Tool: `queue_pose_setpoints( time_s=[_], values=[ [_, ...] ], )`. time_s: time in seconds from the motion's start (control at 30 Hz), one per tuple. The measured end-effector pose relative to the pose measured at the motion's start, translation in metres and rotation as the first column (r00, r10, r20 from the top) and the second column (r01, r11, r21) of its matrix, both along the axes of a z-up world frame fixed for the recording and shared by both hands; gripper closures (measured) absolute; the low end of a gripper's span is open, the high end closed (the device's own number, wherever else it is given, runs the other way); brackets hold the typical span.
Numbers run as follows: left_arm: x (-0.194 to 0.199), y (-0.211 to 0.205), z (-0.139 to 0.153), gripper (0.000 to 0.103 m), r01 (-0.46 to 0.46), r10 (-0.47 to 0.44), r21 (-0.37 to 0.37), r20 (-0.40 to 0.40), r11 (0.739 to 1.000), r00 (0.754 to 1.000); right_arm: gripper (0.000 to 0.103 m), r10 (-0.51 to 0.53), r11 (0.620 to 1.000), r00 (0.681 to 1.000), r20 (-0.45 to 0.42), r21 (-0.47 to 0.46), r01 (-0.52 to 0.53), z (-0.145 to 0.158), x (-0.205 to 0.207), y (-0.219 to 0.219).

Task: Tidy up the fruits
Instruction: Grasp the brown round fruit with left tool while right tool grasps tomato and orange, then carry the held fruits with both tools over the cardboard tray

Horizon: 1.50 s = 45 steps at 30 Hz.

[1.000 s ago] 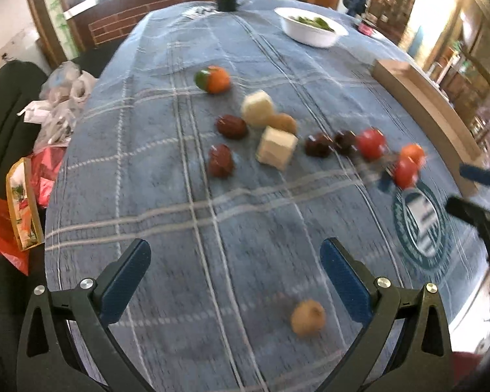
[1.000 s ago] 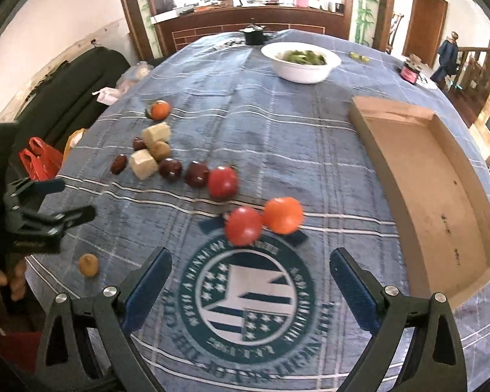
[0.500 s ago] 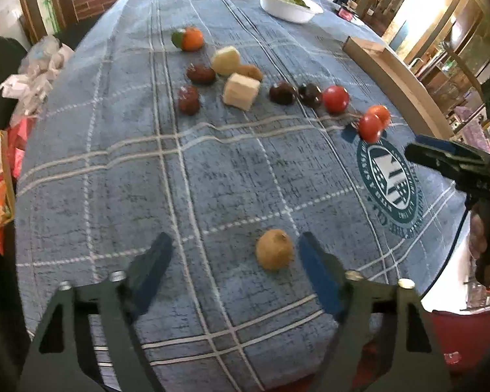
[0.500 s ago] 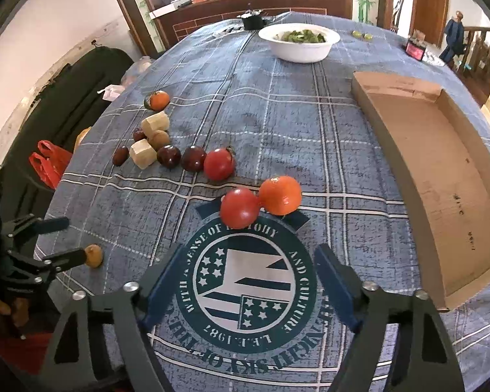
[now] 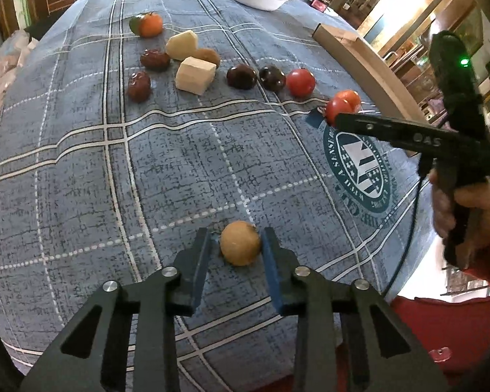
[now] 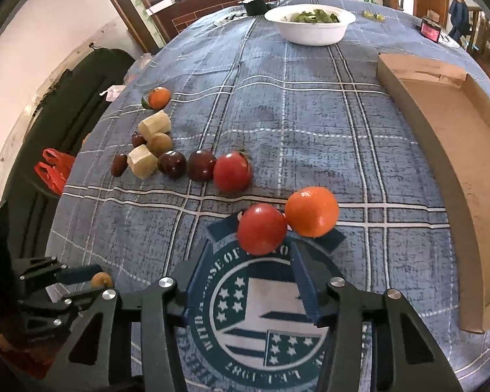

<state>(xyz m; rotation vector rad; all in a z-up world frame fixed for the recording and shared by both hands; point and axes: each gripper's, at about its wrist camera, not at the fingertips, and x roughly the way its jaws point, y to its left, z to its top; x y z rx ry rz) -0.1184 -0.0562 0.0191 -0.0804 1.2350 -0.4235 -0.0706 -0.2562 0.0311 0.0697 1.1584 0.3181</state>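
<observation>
A small tan round fruit (image 5: pixel 240 243) lies on the blue plaid cloth between the fingers of my left gripper (image 5: pixel 235 235). Its jaws are closing: the right pad (image 5: pixel 271 258) is at the fruit's skin, while a slit of cloth shows on the left side. My right gripper (image 6: pixel 250 245) is closing too, and the near side of a red tomato (image 6: pixel 261 228) sits between its tips, with a gap on the left. An orange tangerine (image 6: pixel 312 212) touches that tomato. The right wrist view shows the left gripper (image 6: pixel 65 281) beside the tan fruit (image 6: pixel 99 280).
Farther back lie another tomato (image 6: pixel 232 171), two dark plums (image 6: pixel 186 165), two cream chunks (image 6: pixel 142 161), dark dates and a leafy tangerine (image 6: pixel 158 98). A cardboard tray (image 6: pixel 405 98) runs along the right. A white bowl of greens (image 6: pixel 310 32) stands at the far end. The table edge is close below both grippers.
Both grippers sank toward the cloth and their jaws narrowed from wide open. The tan fruit now sits between the left fingers, and the red tomato has come up to the right fingertips.
</observation>
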Motion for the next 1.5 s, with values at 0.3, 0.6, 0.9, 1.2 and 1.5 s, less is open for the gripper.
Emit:
queue_pose_setpoints(
  time_s=[0.3, 0.6, 0.9, 1.2, 1.5],
  values=[
    [-0.004, 0.004, -0.001, 0.079, 0.019, -0.019, -0.015, -0.007, 1.000, 1.000, 0.067, -0.018, 1.000, 1.000, -0.013, -0.013, 0.018, -0.009, 0.010, 0.005],
    [0.009, -0.002, 0.003, 0.080, 0.031, -0.031, -0.032, 0.000, 0.999, 1.000, 0.072, -0.033, 0.999, 0.999, -0.014, 0.025, 0.033, -0.006, 0.007, -0.003],
    [0.033, -0.026, 0.025, 0.080, 0.072, -0.069, -0.076, 0.047, 0.994, 0.997, 0.072, -0.057, 0.995, 0.998, 0.026, 0.082, 0.055, 0.022, -0.006, -0.019],
    [0.076, -0.086, 0.056, 0.080, 0.189, -0.175, -0.121, 0.121, 0.974, 0.977, 0.072, -0.184, 0.980, 0.979, 0.085, 0.098, 0.175, 0.051, -0.013, -0.076],
    [0.113, -0.158, 0.075, 0.080, 0.302, -0.278, -0.151, 0.162, 0.941, 0.947, 0.090, -0.314, 0.949, 0.943, 0.113, 0.080, 0.306, 0.059, -0.022, -0.145]
  ],
)
